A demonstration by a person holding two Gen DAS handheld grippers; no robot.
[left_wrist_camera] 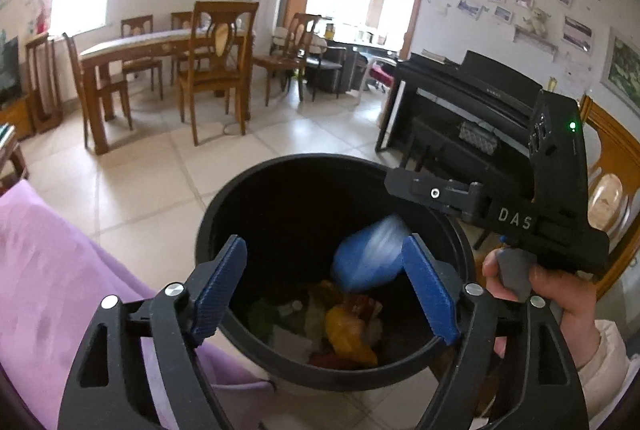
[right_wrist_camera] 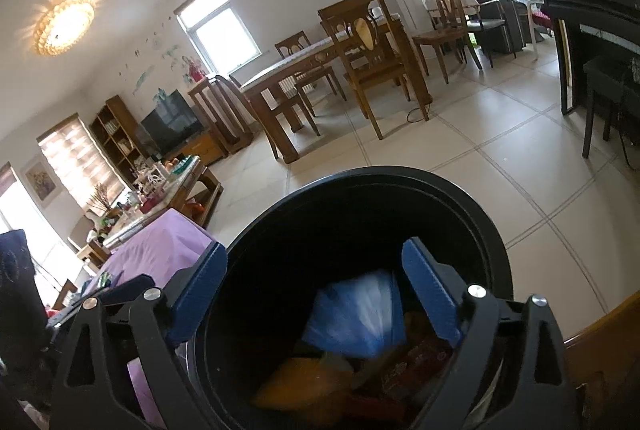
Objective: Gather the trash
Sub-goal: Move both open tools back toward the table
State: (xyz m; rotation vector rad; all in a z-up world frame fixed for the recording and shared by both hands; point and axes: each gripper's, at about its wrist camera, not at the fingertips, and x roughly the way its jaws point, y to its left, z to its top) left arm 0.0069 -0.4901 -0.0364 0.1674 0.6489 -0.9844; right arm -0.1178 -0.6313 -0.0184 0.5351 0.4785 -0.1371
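Trash collection at a black round bin [left_wrist_camera: 280, 190] standing on the tiled floor [left_wrist_camera: 140, 182] beside purple fabric [left_wrist_camera: 52, 270]. The left hand-held gripper [left_wrist_camera: 324, 294] is held over the bin mouth with its blue pads [left_wrist_camera: 218, 286] spread wide apart and nothing clamped between them. A blurred blue bag [left_wrist_camera: 366, 260] is seen within the bin opening, above the coloured wrappers [left_wrist_camera: 348, 330] lying at the bottom. The right hand-held gripper [right_wrist_camera: 316, 298] is likewise spread apart and empty, and is gripped by a hand [left_wrist_camera: 536, 294]. A dining table [left_wrist_camera: 160, 42] and a black piano [left_wrist_camera: 472, 98] are shown behind.
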